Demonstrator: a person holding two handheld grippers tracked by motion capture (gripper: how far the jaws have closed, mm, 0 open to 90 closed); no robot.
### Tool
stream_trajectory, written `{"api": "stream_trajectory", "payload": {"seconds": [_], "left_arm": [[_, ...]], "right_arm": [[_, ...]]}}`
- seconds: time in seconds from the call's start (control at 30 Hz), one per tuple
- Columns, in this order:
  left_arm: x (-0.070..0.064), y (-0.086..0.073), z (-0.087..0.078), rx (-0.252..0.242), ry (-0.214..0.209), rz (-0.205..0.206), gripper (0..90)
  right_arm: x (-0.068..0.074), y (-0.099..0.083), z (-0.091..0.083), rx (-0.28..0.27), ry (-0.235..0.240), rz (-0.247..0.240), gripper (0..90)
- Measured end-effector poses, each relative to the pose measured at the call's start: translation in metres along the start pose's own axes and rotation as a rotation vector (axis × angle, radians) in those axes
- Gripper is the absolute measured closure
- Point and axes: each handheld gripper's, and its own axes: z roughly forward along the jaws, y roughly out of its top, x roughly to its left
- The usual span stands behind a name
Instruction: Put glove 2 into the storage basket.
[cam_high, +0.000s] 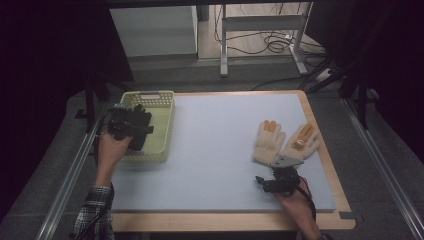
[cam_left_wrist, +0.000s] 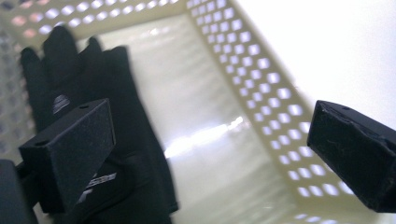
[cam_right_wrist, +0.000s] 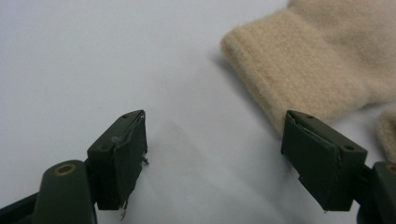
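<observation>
Tabletop (cam_high: 220, 150), pale blue, wood-edged. Cream perforated basket (cam_high: 165, 125) at left; black glove (cam_left_wrist: 116, 154) lies inside, left gripper (cam_left_wrist: 205, 154) over it, jaws apart. Two beige knit gloves at right: nearer glove (cam_right_wrist: 317, 65), second glove (cam_high: 302, 140) just beside. Right gripper (cam_right_wrist: 215, 154) jaws apart, near the cuff. Advice: straddle the cuff squarely, pinch low. Nothing blocks the basket path.

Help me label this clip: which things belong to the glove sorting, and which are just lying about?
In the job:
black glove
yellow basket
two beige gloves
left gripper, open over the basket
right gripper, open beside a beige cuff

Lying about:
cables on the floor
table legs behind
</observation>
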Motion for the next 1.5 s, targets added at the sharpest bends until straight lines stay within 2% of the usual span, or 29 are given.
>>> {"api": "stream_trajectory", "payload": {"seconds": [0.23, 0.37, 0.47, 0.57, 0.83, 1.07, 1.2, 1.3, 1.5], "left_arm": [[-0.025, -0.003, -0.007, -0.068, -0.062, 0.066, 1.1], [-0.042, -0.006, -0.01, -0.101, -0.101, 0.089, 1.1], [-0.054, -0.009, -0.011, -0.108, -0.142, 0.1, 1.8], [-0.069, -0.013, -0.009, -0.116, -0.165, 0.137, 1.8], [-0.104, -0.026, -0.003, -0.149, -0.233, 0.196, 1.8], [-0.134, -0.046, 0.007, -0.154, -0.26, 0.244, 1.8], [-0.148, -0.063, 0.02, -0.123, -0.242, 0.281, 1.8], [-0.154, -0.076, 0.031, -0.09, -0.218, 0.304, 1.8], [-0.156, -0.096, 0.046, -0.043, -0.205, 0.308, 1.8]], "right_arm": [[0.0, 0.0, 0.0, 0.001, 0.001, 0.002, 22.0], [0.0, 0.0, 0.0, 0.001, 0.0, 0.003, 22.0], [0.0, 0.0, 0.0, 0.001, 0.0, 0.002, 21.9], [0.0, 0.0, 0.0, 0.002, 0.001, 0.004, 22.0], [0.0, 0.0, 0.0, 0.0, 0.0, 0.001, 21.9], [0.0, 0.0, 0.0, 0.001, 0.0, 0.001, 21.9], [0.0, 0.0, 0.0, 0.001, 0.0, 0.001, 21.9], [0.0, 0.0, 0.0, 0.001, 0.0, 0.001, 21.9], [0.0, 0.0, 0.0, 0.0, 0.0, 0.001, 21.9]]}}
